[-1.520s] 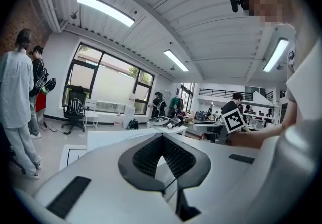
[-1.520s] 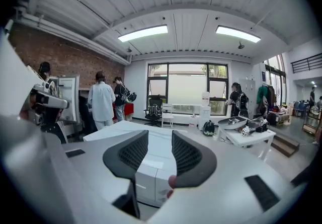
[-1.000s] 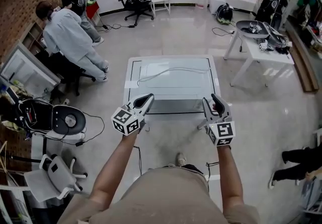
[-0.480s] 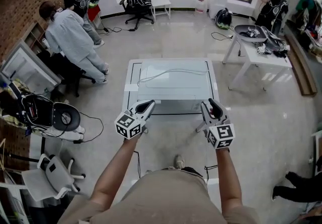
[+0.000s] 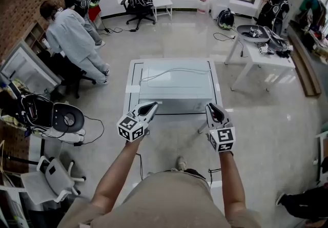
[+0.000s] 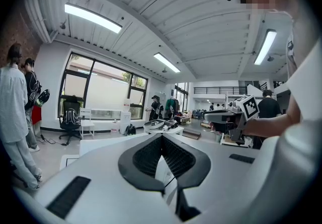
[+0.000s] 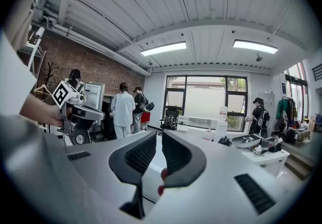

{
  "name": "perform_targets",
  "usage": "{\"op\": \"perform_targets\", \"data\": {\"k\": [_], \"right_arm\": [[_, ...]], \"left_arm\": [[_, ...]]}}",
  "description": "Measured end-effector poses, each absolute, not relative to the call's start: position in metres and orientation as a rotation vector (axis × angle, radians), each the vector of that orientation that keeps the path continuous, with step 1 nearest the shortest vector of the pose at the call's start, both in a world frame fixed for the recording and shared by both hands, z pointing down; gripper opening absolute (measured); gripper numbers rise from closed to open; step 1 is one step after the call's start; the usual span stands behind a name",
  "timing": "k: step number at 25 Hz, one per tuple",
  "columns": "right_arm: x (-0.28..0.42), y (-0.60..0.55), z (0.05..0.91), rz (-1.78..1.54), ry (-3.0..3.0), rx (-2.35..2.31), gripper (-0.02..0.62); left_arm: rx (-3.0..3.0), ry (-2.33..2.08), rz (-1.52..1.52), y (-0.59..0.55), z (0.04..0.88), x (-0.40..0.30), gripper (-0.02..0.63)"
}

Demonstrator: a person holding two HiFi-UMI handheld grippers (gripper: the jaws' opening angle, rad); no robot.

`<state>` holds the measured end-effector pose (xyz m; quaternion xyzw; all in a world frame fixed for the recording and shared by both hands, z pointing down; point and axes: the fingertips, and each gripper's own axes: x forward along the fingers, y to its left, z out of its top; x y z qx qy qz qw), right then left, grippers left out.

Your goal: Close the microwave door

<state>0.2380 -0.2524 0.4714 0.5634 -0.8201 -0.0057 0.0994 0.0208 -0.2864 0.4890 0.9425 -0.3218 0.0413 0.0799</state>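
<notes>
The jaws of the right gripper have just been closed on nothing; those of the left gripper are held together, empty. Just ahead, the microwave is seen with nothing swung out in front: closing is judged done.

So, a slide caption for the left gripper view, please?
Left claw, shut and empty, points toward the white microwave.
</notes>
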Motion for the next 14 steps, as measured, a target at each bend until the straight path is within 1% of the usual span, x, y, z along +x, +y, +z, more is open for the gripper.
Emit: {"op": "perform_targets", "data": {"k": [14], "right_arm": [[0.238, -0.24, 0.477, -0.064, -2.424, 1.633, 0.026]], "left_arm": [[2.824, -0.944, 0.135, -0.279, 0.492, 0.029, 0.003]]}}
